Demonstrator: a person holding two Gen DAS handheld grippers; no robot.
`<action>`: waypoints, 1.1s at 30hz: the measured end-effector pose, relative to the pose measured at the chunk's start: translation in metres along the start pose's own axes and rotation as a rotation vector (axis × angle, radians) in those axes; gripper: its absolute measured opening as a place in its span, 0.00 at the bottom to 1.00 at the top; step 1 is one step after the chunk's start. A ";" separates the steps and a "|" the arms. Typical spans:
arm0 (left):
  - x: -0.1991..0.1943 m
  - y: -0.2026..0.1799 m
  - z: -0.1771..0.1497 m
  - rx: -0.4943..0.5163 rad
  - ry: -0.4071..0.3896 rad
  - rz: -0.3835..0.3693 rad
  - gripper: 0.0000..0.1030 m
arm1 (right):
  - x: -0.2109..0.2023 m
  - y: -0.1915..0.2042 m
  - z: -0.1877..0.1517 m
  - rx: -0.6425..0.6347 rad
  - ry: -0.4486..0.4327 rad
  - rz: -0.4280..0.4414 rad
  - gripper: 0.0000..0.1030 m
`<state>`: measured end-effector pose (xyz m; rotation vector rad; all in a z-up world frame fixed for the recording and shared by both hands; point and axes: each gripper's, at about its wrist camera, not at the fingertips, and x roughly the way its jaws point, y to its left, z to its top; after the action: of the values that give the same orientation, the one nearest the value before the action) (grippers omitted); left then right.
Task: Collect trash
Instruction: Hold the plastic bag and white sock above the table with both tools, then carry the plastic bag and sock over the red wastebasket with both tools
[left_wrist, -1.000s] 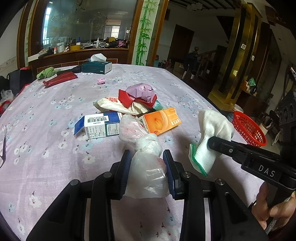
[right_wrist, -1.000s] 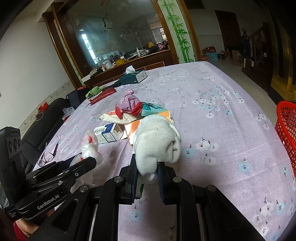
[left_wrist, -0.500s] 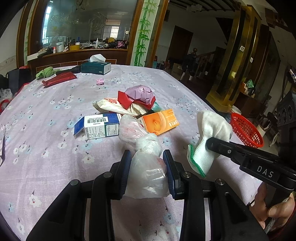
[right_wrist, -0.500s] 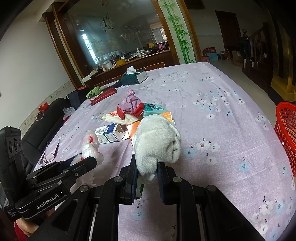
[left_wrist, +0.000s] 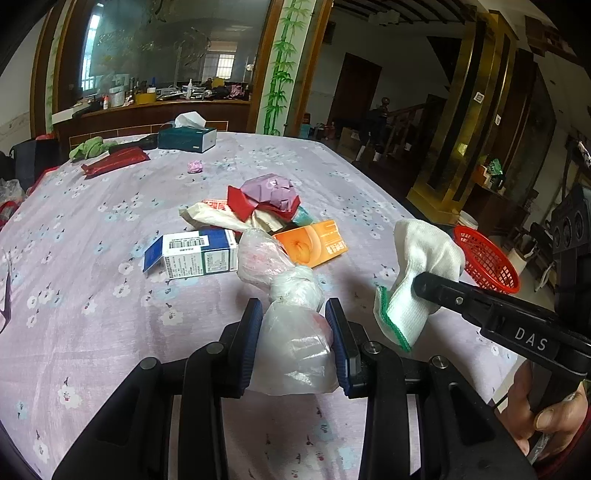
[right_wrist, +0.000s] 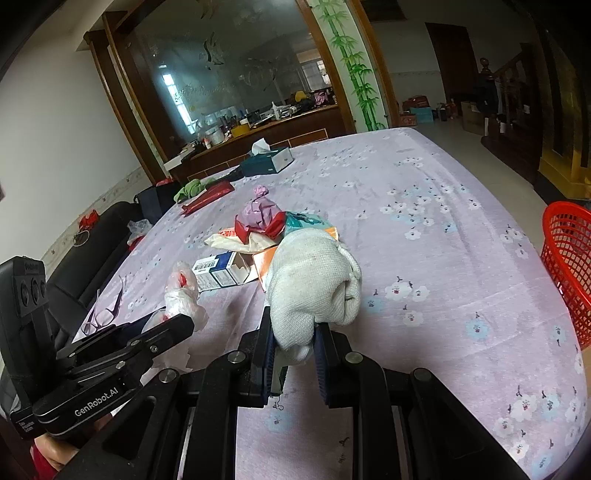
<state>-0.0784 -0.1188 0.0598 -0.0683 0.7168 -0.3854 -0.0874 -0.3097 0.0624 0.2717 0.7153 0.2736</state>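
Little has moved: both your grippers have stayed clamped on their loads above the table.

Your left gripper (left_wrist: 294, 332) pinches a knotted plastic bag (left_wrist: 291, 325); your right gripper (right_wrist: 293, 354) squeezes a white cloth (right_wrist: 314, 288), which hides its fingertips. The red basket (right_wrist: 569, 266) is cut off at the frame edge.

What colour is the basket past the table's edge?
Red, an open mesh basket; clearest in the left wrist view.

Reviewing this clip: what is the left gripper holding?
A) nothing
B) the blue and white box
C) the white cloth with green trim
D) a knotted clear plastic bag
D: the left gripper is shut on the knotted clear plastic bag, while the white cloth sits in the right gripper.
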 end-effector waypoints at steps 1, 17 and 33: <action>0.000 -0.003 0.001 0.003 0.000 -0.002 0.33 | -0.002 -0.002 0.000 0.004 -0.001 0.001 0.20; 0.015 -0.062 0.012 0.074 0.041 -0.097 0.33 | -0.061 -0.076 0.012 0.138 -0.103 -0.049 0.20; 0.069 -0.236 0.055 0.282 0.084 -0.344 0.33 | -0.153 -0.223 0.030 0.309 -0.238 -0.291 0.20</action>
<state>-0.0713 -0.3665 0.1030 0.0930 0.7285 -0.8190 -0.1434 -0.5732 0.1013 0.4797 0.5506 -0.1472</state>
